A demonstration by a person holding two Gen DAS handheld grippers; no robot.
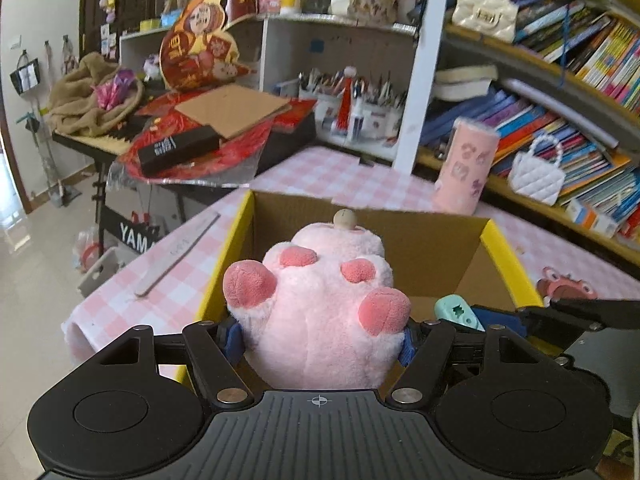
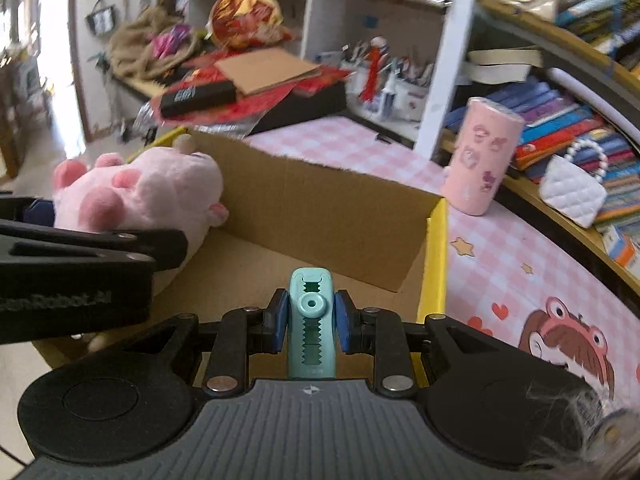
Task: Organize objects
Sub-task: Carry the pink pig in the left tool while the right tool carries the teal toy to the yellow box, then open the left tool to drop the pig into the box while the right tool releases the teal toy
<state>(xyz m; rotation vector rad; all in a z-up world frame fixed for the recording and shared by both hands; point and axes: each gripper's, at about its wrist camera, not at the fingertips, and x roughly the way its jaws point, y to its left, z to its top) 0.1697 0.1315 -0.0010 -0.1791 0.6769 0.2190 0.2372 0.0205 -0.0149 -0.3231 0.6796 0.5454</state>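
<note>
Both loads hang over the cardboard box (image 2: 320,200) ready for dropping: the left gripper (image 1: 320,340) clamps the pink plush paw (image 1: 320,304), the right gripper (image 2: 311,320), at its 3 o'clock, pinches a teal clip (image 2: 311,312); next, release inside.

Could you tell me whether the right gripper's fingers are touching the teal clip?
Touching. The right wrist view shows the blue fingers of the right gripper pressed against both sides of the teal clip, no gap visible.
</note>
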